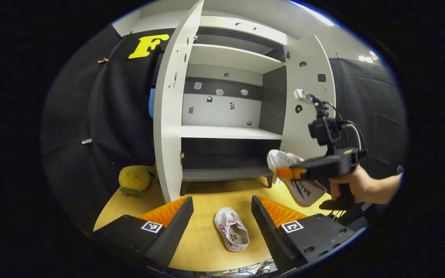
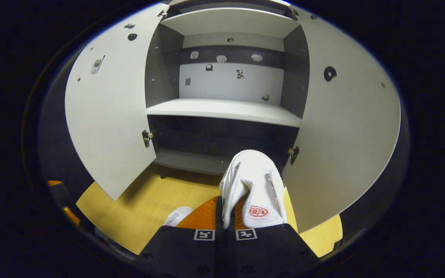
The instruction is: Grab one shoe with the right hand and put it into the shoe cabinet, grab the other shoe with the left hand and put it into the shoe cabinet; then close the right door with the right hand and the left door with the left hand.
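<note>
A white shoe (image 1: pixel 231 234) lies on the wooden floor between the fingers of my open left gripper (image 1: pixel 222 214), which touches nothing. A hand holds my right gripper (image 1: pixel 284 172) off to the right in the left gripper view, shut on the other white shoe (image 1: pixel 298 181), held in the air before the cabinet's lower right. In the right gripper view that shoe (image 2: pixel 253 185) sticks forward from my right gripper (image 2: pixel 226 214), pinched by its side wall and pointing at the dark bottom compartment. The white shoe cabinet (image 1: pixel 226 133) (image 2: pixel 222 108) stands with both doors open.
A yellow plush toy (image 1: pixel 133 179) sits on the floor left of the cabinet's left door (image 1: pixel 172 116). The right door (image 2: pixel 342 127) stands open close beside the held shoe. The floor shoe's toe (image 2: pixel 178 215) peeks out left of my right gripper.
</note>
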Demonstrator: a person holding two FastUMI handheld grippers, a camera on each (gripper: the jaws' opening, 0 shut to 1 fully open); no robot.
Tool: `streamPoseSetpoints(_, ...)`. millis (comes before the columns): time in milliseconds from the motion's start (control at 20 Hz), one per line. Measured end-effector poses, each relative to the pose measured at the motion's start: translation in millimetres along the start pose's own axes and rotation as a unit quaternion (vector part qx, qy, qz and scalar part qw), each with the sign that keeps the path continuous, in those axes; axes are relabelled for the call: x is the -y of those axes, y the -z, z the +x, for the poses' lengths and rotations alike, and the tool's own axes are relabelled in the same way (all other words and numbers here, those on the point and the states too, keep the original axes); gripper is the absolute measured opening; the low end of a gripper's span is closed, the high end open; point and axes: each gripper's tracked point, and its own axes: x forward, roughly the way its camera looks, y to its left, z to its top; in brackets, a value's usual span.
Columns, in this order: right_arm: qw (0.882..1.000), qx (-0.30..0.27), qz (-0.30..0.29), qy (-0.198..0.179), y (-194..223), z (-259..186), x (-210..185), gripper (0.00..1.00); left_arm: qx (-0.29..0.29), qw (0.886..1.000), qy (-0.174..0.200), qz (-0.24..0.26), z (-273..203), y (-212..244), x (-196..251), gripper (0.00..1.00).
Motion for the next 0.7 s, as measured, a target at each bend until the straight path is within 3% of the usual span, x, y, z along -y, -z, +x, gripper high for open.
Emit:
streamPoseSetpoints(400, 0.995, 0.100, -0.021, 0.006, -152, -5, -8, 0.05, 0.045, 0.999, 0.027, 0.009, -5, -23, 2, 0.95)
streamPoseSetpoints(550, 0.992, 0.123, -0.033, 0.007, -196, 8, -7, 0.04, 0.070, 0.997, 0.039, 0.016, -7, -42, 4, 0.95)
streamPoseSetpoints(700, 0.991, 0.129, -0.045, 0.002, -226, 35, -3, 0.05, 0.091, 0.995, 0.026, 0.031, -2, -62, -3, 0.95)
